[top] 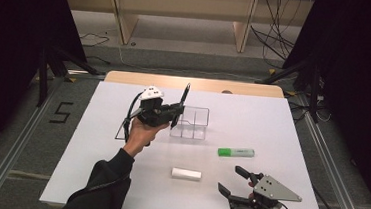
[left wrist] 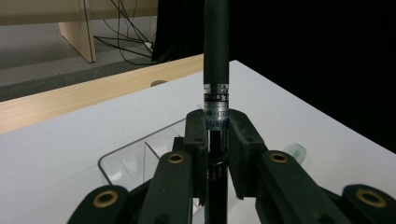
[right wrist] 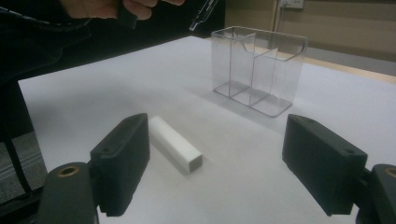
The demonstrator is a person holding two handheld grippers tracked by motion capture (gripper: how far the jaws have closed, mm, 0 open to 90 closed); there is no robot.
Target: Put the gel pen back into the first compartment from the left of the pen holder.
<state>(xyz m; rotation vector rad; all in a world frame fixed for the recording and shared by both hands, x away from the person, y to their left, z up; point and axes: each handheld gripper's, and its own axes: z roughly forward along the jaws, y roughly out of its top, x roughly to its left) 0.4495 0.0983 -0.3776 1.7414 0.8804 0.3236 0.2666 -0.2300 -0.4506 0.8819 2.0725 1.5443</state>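
We have a dark pen (top: pixel 180 105) pinched upright in the left gripper (top: pixel 172 114), its fingers (left wrist: pixel 196 140) pressed on the barrel just below the printed band, with the tip end pointing down past them. The gripper hangs in the air just beside the near-left corner of the clear organizer (top: pixel 190 122), which stands on the white counter (top: pixel 95 142) toward its far middle.

We judge the step in hand to be carrying the pen to the organizer and dropping it into one of the compartments. The next move calls for shifting the pen over an open cell, keeping it close to upright so the lower end clears the thin clear wall, then lowering before letting go.

Our right gripper (top: pixel 235 181) rests low at the near right edge of the counter with its fingers (right wrist: pixel 122 158) spread wide and nothing between them. They point toward the white eraser (top: pixel 186 174), which lies flat a little ahead of them, well apart from the organizer. The green highlighter (top: pixel 235 152) lies between the right gripper and the organizer, off to the right.

Room is generous: bare counter lies all round the organizer, and the two hands are well apart. The only tight edges are the organizer's rim and its inner dividers; a tilted pen could catch there or tip the light box.
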